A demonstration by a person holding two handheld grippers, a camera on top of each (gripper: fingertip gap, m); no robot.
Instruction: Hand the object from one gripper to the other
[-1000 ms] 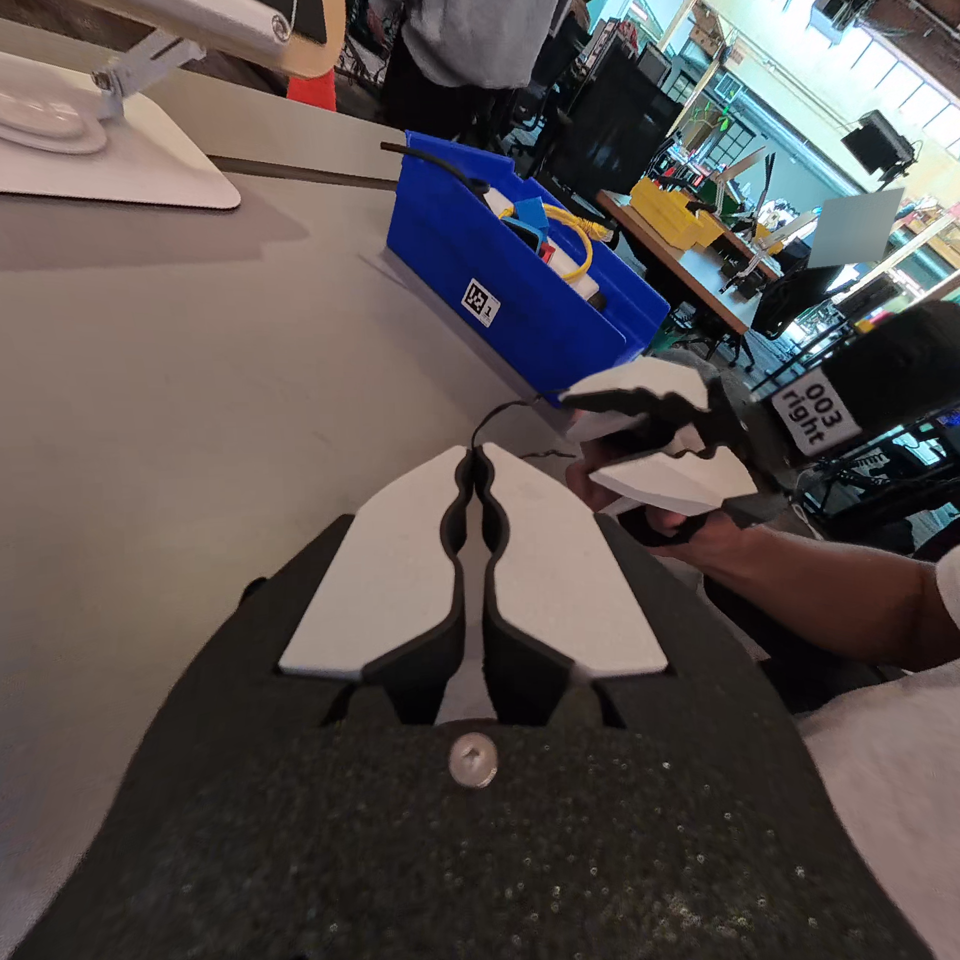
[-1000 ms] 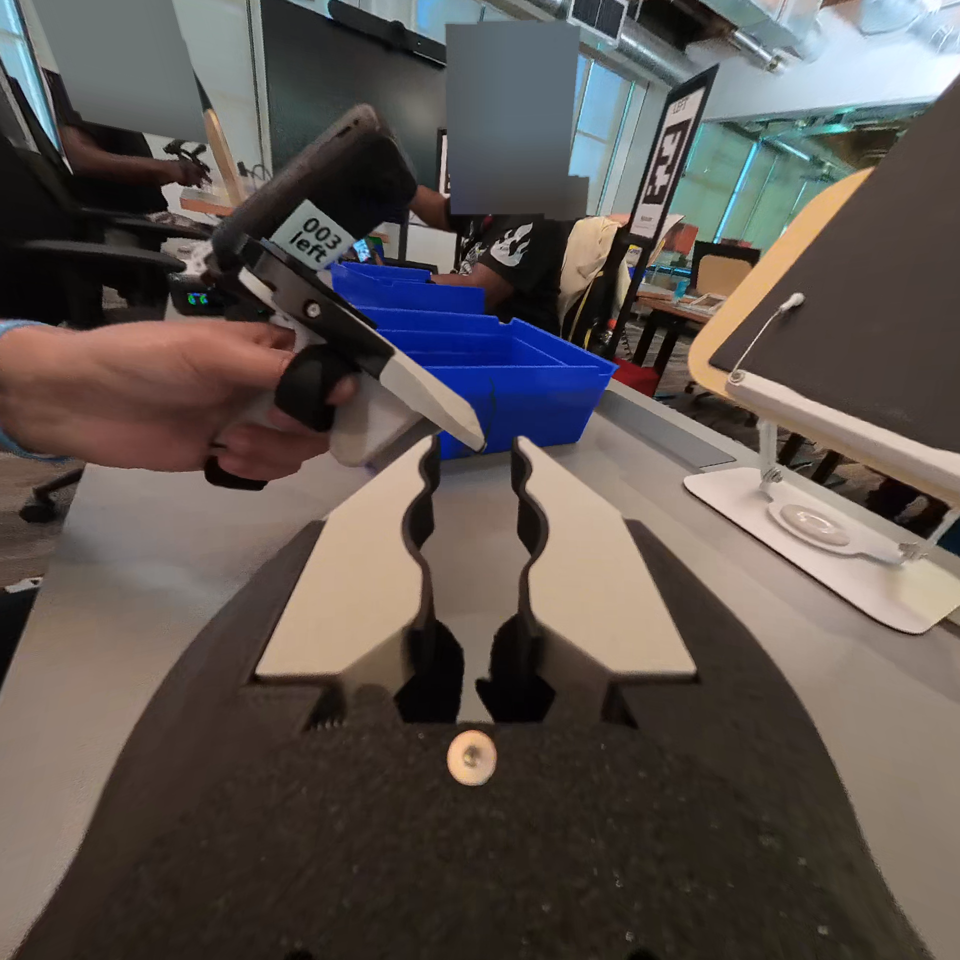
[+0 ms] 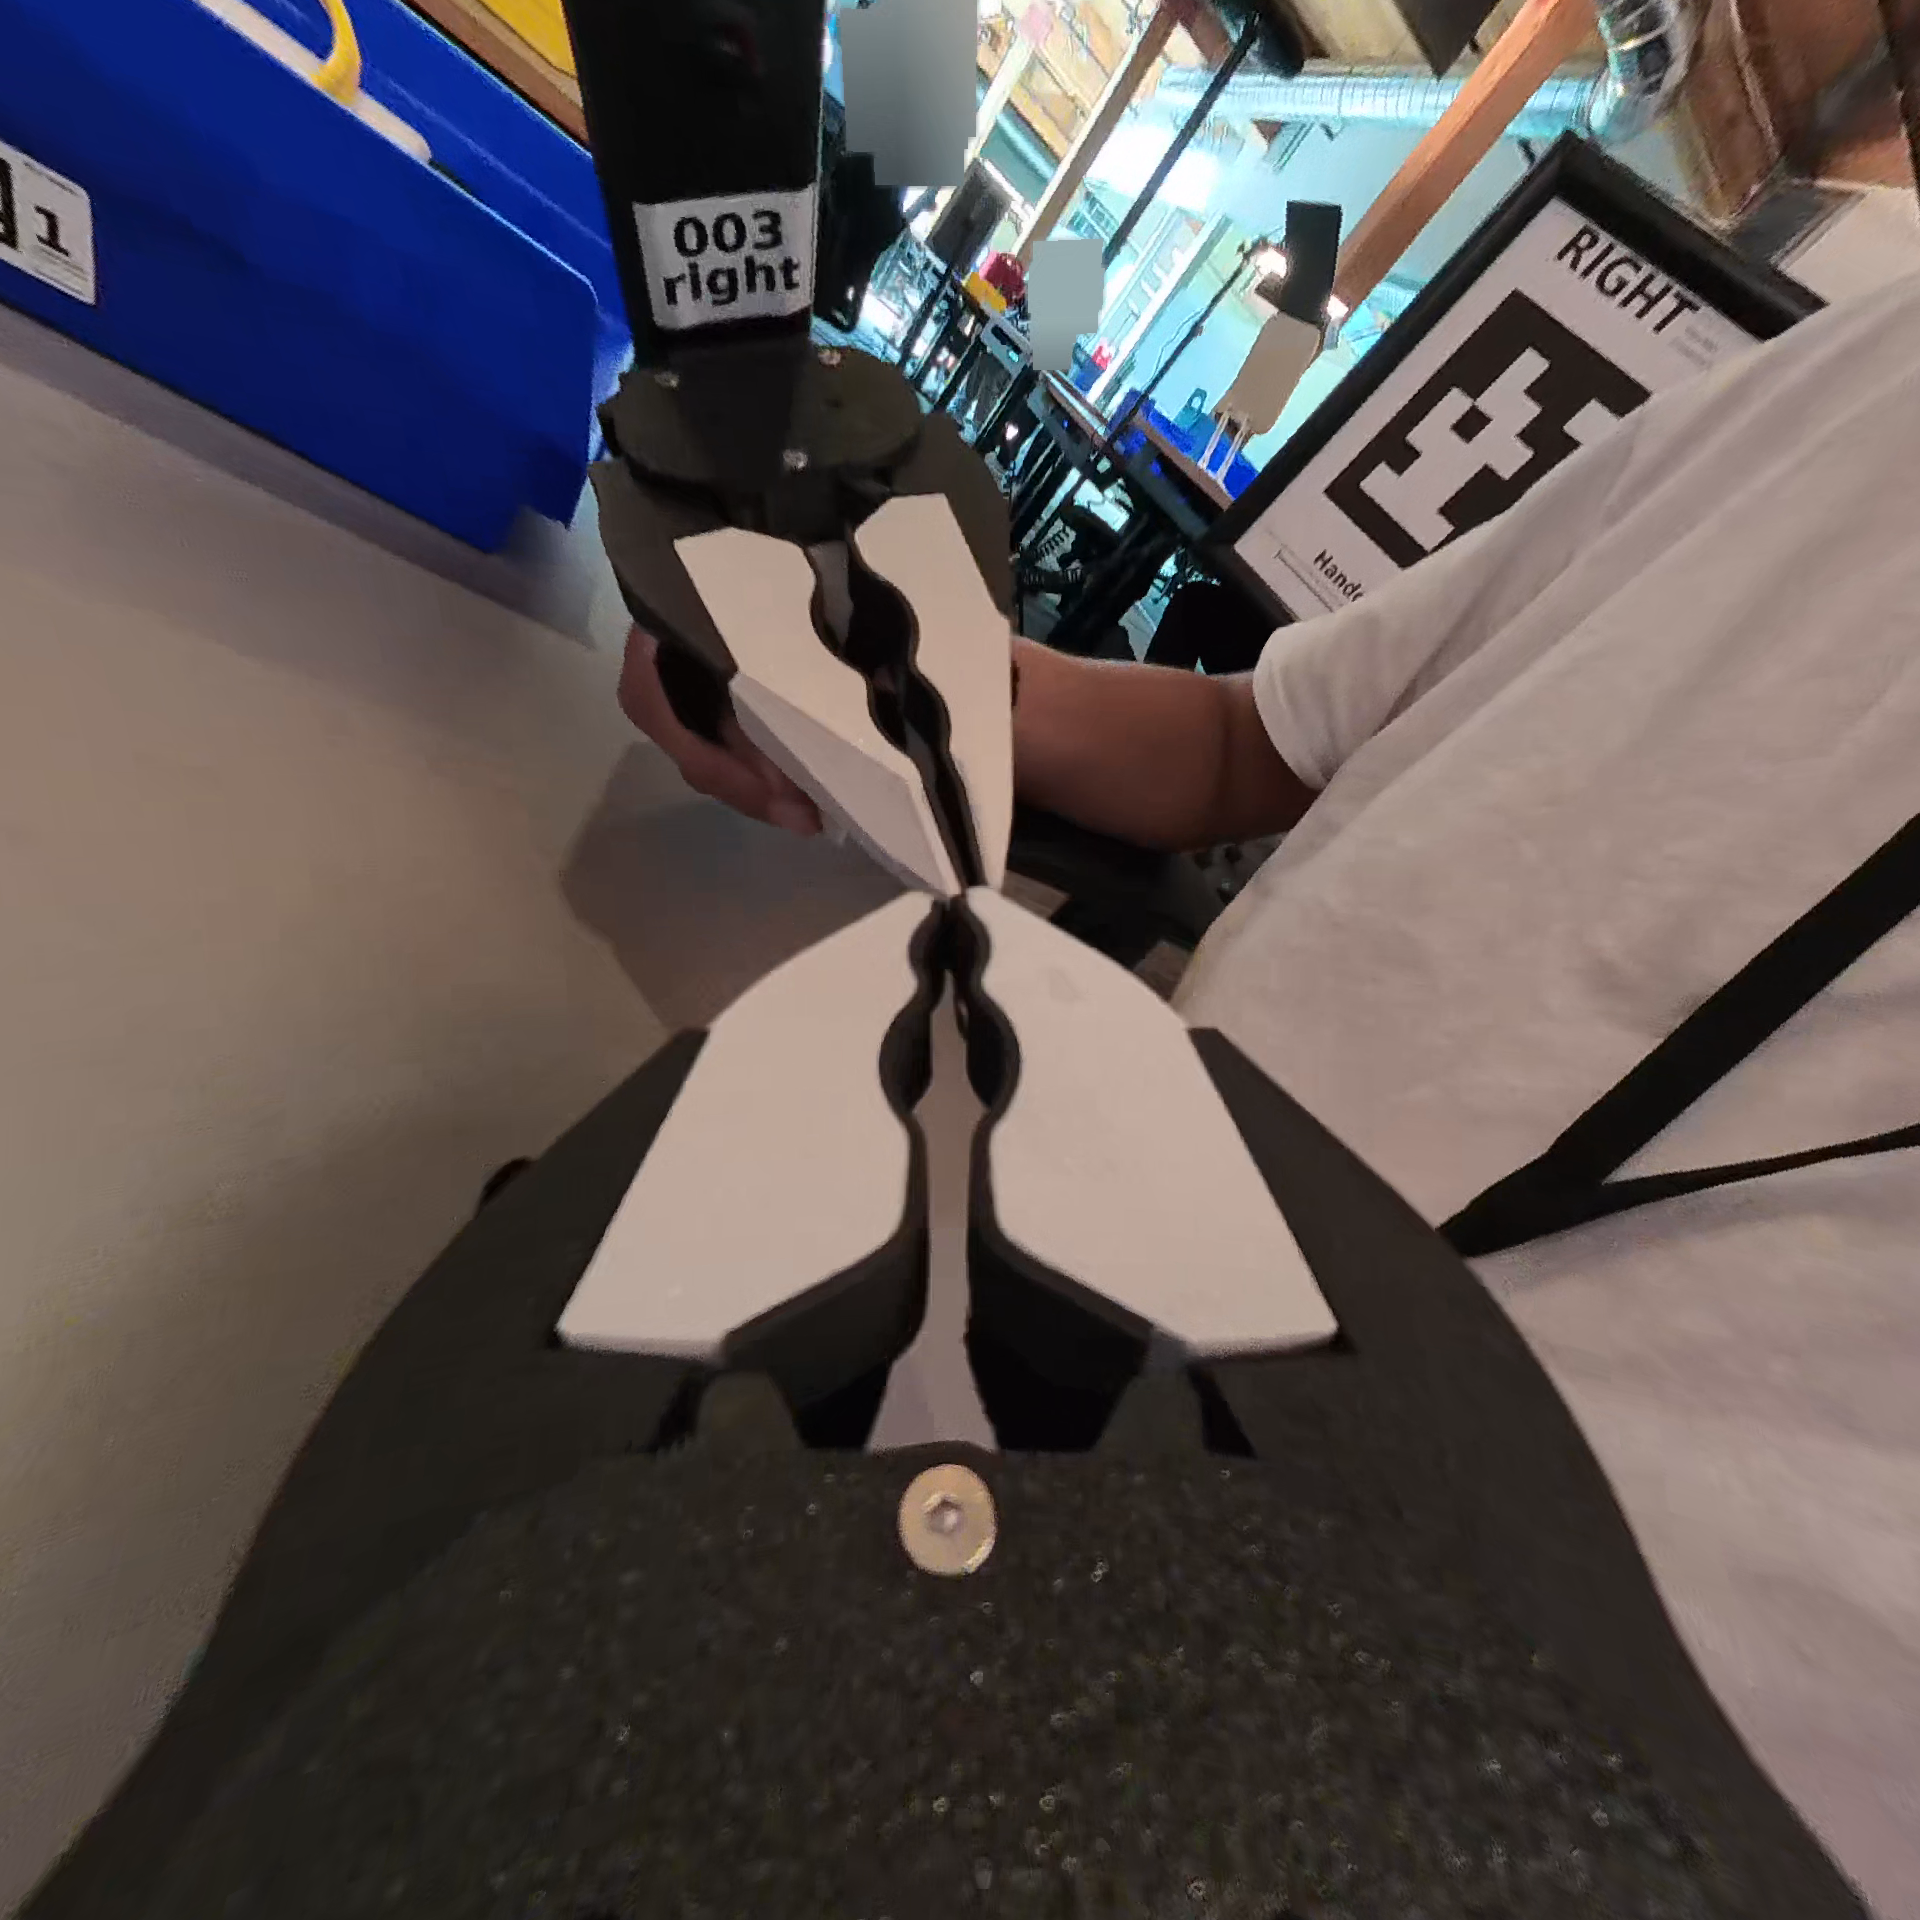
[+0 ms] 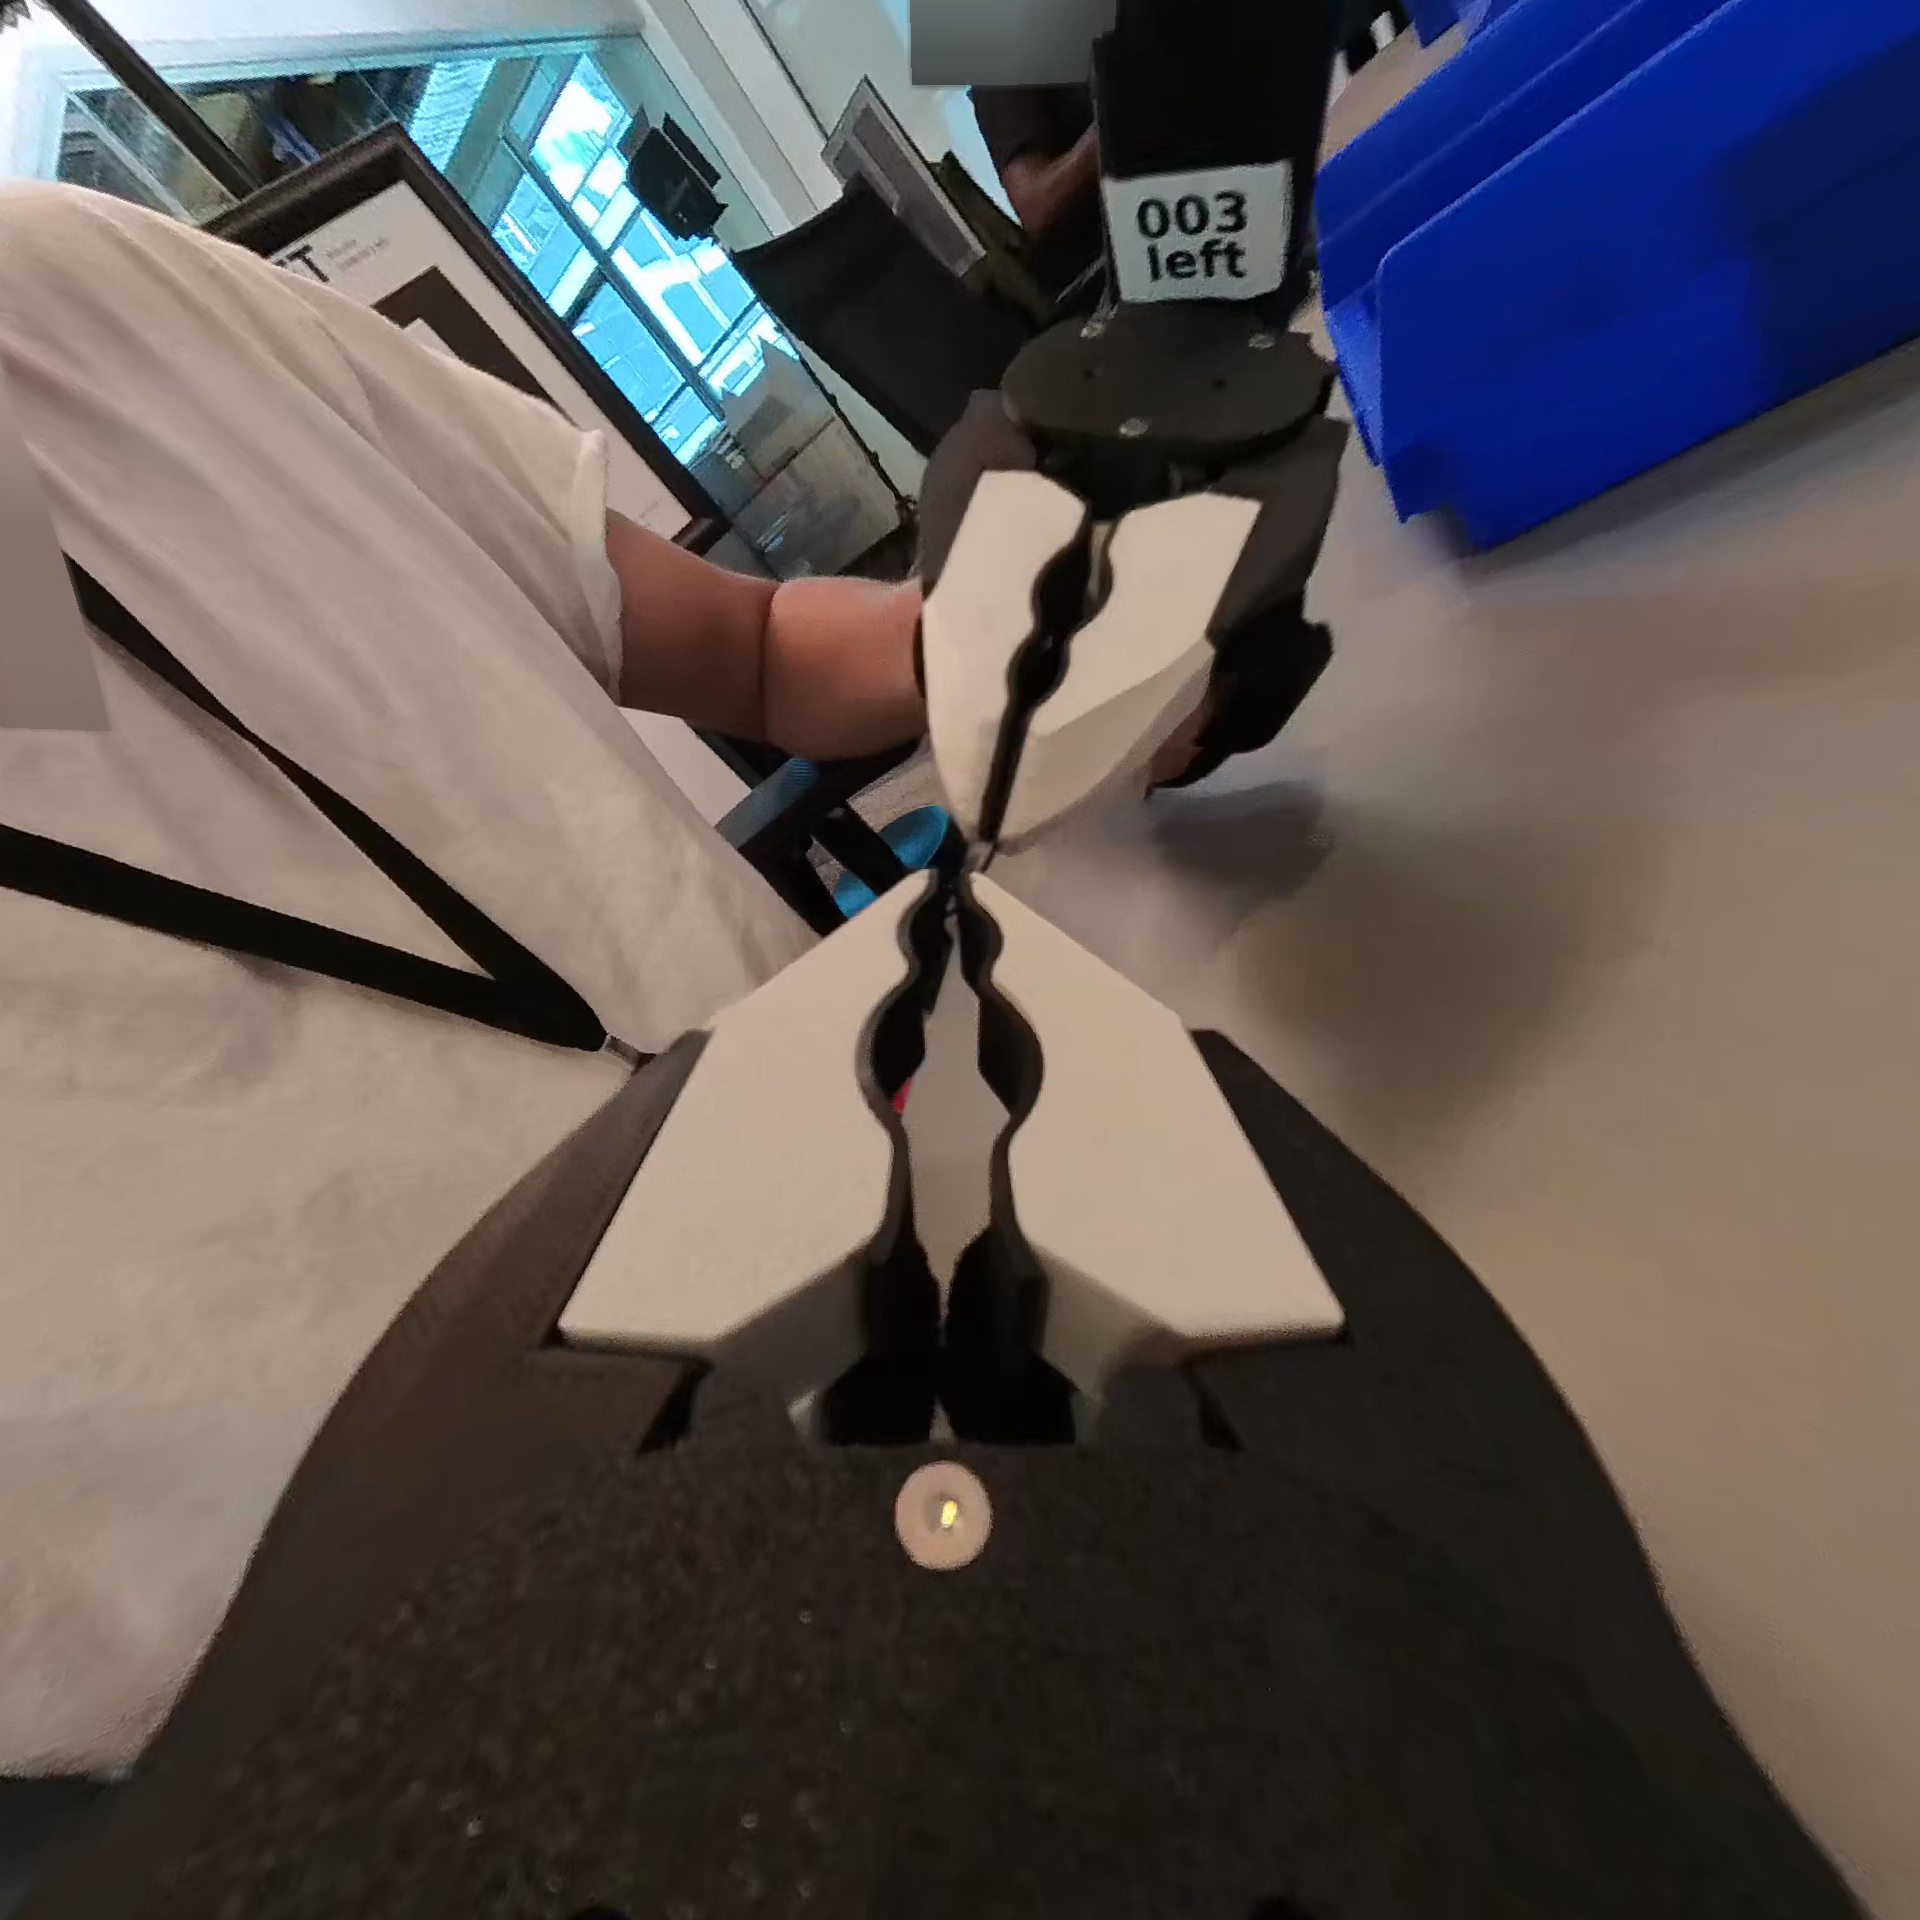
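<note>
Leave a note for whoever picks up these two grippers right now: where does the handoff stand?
Left gripper: fingers shut, tip to tip with the right gripper.
Right gripper: fingers shut too.
Object: only a thin dark sliver shows between the tips, above the table; which gripper holds it I cannot tell.
Done: grippers brought together.
Left: confirm the receiving grip, open the other, pull apart.

Labels [image 4: 1193,234]: left tongs [image 4: 985,836], right tongs [image 3: 961,881], bin [image 3: 312,312], sign [image 3: 1475,436].

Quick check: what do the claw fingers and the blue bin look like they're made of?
Left claw fingers: matte white faces on black wavy-edged bodies, probably printed plastic; the base looks grainy. Blue bin: glossy moulded plastic, with soft highlights along its rim.
</note>
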